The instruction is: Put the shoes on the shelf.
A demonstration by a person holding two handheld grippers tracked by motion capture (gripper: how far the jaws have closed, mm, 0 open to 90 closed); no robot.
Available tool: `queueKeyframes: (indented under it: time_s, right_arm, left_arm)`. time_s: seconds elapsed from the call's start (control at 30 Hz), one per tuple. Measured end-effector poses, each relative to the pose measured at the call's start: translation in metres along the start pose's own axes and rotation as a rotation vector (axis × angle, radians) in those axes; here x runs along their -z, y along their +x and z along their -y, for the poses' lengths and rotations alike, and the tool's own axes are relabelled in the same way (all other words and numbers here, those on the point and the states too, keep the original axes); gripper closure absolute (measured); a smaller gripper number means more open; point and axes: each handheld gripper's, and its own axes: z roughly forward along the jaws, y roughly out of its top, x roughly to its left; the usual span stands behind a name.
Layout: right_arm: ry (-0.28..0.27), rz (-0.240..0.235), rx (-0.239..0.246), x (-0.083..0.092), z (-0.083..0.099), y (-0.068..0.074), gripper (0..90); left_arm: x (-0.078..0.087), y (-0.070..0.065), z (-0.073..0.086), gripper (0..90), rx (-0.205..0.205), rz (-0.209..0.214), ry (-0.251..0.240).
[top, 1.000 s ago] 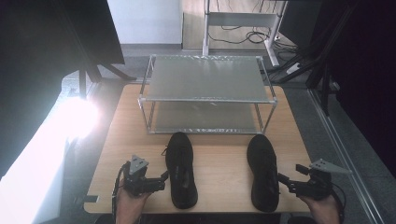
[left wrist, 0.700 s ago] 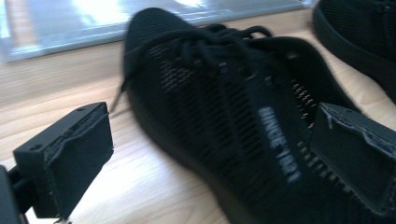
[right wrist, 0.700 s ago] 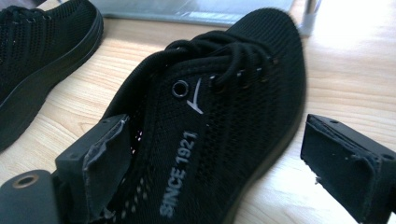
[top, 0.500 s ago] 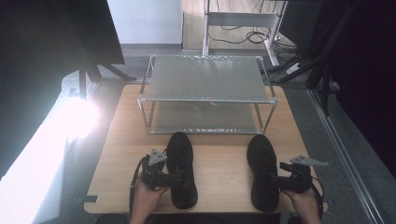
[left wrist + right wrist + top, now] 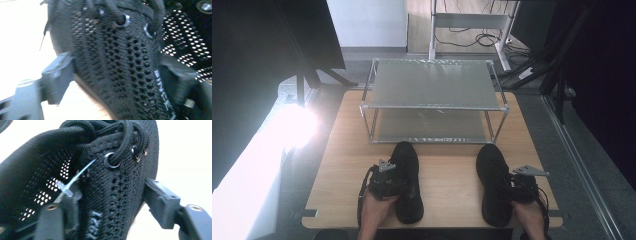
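On the wooden table [image 5: 447, 170] both grippers are now closing in from the edges: left gripper [image 5: 112, 82] pinching the left black mesh lace-up shoe [image 5: 407, 180], right gripper [image 5: 110, 207] pinching its mate [image 5: 494, 182], before the wire shelf rack [image 5: 432, 100]

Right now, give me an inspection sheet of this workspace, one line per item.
Surface: wooden table, bare between the shoes.
Job's things: two black mesh shoes, left shoe and right shoe, lying apart, toes toward a two-tier metal rack.
Clutter: nothing seen.
Grippers: left gripper has one jaw inside the left shoe's opening and one outside its wall; right gripper straddles the right shoe's side the same way; whether either is clamped cannot be told.
Cables: loose cables on the floor beyond the rack.
Surroundings: bright glare at the table's left; dark panels on both sides.
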Motion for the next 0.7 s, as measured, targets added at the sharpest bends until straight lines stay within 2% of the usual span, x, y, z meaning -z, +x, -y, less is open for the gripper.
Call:
queueKeyframes:
  time_s: [0.03,0.07,0.1,0.13,0.17,0.2,0.3,0.33,0.37,0.47,0.53,0.6,0.63,0.67,0.7]
  right_arm:
    - [0.000,0.000,0.000,0.000,0.000,0.000,42.6]
    - [-0.004,0.007,0.004,0.001,0.000,0.000,46.1]
    - [-0.018,0.015,0.002,0.003,0.002,-0.002,52.3]
    - [-0.018,0.015,0.002,0.003,0.002,-0.002,52.3]
    - [-0.031,0.013,-0.011,0.005,0.003,-0.004,57.9]
    - [-0.031,0.013,-0.011,0.005,0.003,-0.004,57.9]
    - [-0.065,0.014,-0.036,0.010,0.006,-0.006,66.0]
    - [-0.065,0.014,-0.036,0.010,0.006,-0.006,66.0]
    - [-0.072,0.005,-0.051,0.011,0.006,-0.008,66.9]
    - [-0.085,-0.015,-0.094,0.012,0.008,-0.012,68.0]
    - [-0.101,-0.037,-0.134,0.013,0.010,-0.016,68.4]
    - [-0.108,-0.048,-0.151,0.014,0.011,-0.018,68.5]
    - [-0.112,-0.059,-0.165,0.014,0.011,-0.019,68.6]
    - [-0.124,-0.091,-0.195,0.014,0.012,-0.021,69.0]
    - [-0.130,-0.112,-0.206,0.014,0.012,-0.022,69.1]
  left_arm:
    - [0.000,0.000,0.000,30.0,0.000,0.000,0.000]
    - [0.001,0.001,0.001,30.0,0.006,-0.003,-0.004]
    - [0.002,0.002,0.003,35.0,0.015,-0.006,-0.009]
    - [0.002,0.002,0.003,37.4,0.015,-0.006,-0.009]
    - [0.003,0.002,0.003,40.0,0.013,-0.011,-0.008]
    - [0.004,0.002,0.003,40.0,0.011,-0.012,-0.007]
    - [0.008,0.004,0.004,54.8,0.004,-0.022,-0.011]
    - [0.011,0.005,0.004,54.8,0.003,-0.028,-0.016]
    - [0.012,0.006,0.005,60.0,0.006,-0.027,-0.017]
    - [0.015,0.010,0.008,67.1,0.024,-0.023,-0.030]
    - [0.018,0.015,0.011,74.9,0.045,-0.030,-0.046]
    - [0.018,0.017,0.012,76.6,0.057,-0.026,-0.052]
    - [0.019,0.020,0.013,77.7,0.077,-0.013,-0.062]
    - [0.020,0.029,0.016,78.8,0.130,0.026,-0.084]
    - [0.021,0.031,0.018,79.0,0.142,0.041,-0.091]
